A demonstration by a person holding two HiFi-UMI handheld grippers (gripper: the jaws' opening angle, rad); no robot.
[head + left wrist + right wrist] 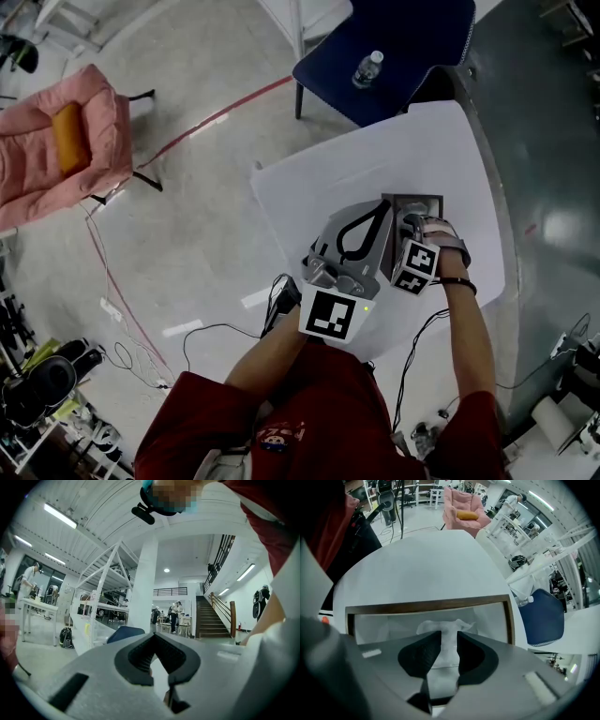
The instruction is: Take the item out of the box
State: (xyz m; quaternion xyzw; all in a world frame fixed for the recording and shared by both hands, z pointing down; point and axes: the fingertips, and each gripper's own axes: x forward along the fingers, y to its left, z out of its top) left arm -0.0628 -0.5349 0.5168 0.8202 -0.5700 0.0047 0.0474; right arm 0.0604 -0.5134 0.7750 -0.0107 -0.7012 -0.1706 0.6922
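A shallow box with a dark rim (pixel 417 199) sits on the white table (pixel 300 202). In the right gripper view the box (pixel 426 605) holds crumpled white tissue paper (pixel 444 627). My right gripper (pixel 449 638) hovers over the box, open, with the paper standing up between its pads; I cannot see them pressing on it. In the head view the right gripper (pixel 411 230) points into the box from its near side. My left gripper (pixel 366 225) lies just left of the box, tilted upward. Its view shows the left gripper (pixel 154 637) shut, tips together, nothing held.
A blue chair (pixel 412 42) with a water bottle (pixel 367 69) stands beyond the table's far edge. A pink armchair (pixel 56 150) is far left on the floor. Cables (pixel 112 281) trail across the floor left of the table.
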